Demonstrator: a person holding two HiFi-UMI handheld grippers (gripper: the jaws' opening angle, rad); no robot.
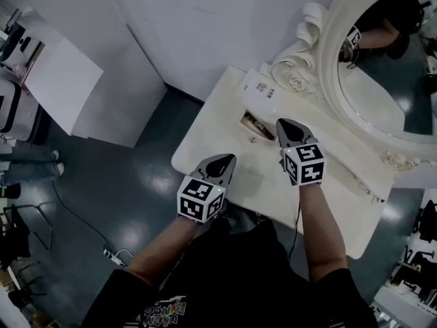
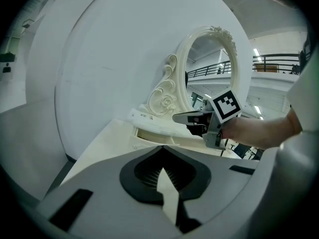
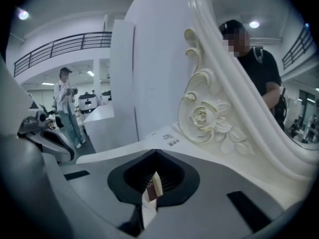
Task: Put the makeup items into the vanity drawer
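Makeup item in open drawer, just beside right claw.

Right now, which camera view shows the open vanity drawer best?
The head view: it looks down into the open drawer, showing items inside. The left gripper view shows only its side wall. The right gripper view does not show it.

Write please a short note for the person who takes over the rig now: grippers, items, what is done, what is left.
Left gripper: shut, empty, over the front of the table.
Right gripper: shut on what looks like a small brown item, beside the open drawer.
Done: some dark items lie in the drawer.
Left: probably put the brown item in too.
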